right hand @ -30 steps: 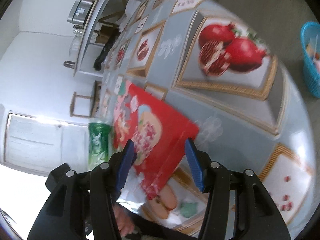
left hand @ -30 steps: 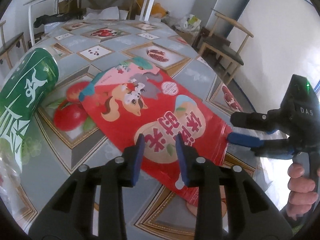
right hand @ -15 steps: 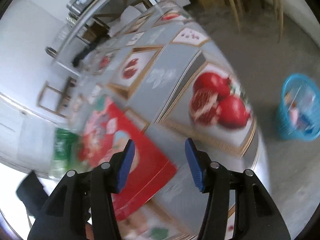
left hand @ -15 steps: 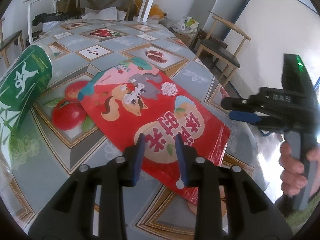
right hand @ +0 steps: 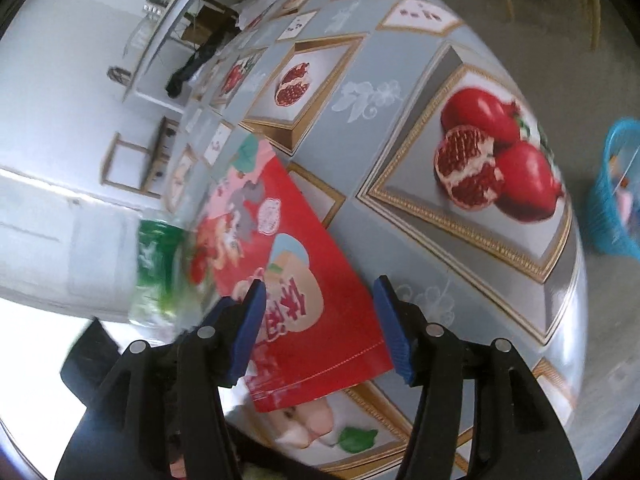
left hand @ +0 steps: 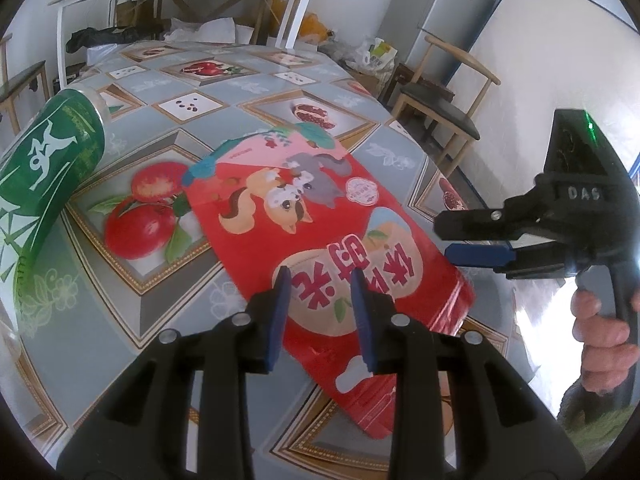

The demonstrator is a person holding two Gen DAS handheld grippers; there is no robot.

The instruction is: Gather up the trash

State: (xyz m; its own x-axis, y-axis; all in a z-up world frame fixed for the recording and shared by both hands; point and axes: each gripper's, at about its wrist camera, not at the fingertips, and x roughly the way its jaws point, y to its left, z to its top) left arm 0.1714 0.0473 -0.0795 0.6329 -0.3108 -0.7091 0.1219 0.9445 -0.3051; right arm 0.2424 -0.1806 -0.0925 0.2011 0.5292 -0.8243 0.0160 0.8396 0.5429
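Trash here is a flat red snack bag [left hand: 320, 236] lying on the table [left hand: 248, 52], its sealed lower end close to the near right corner. The left gripper [left hand: 320, 312] hangs just above that end with its jaws part open and nothing between them. The right gripper [right hand: 320, 324], gripped by a hand [left hand: 604, 332], points in from the table's right edge; its jaws are opening, framing the bag's end without touching it. A green bottle [left hand: 44, 184] lies beside the bag toward the left edge. Beyond the right edge, a blue basket [right hand: 620, 188] stands on the floor.
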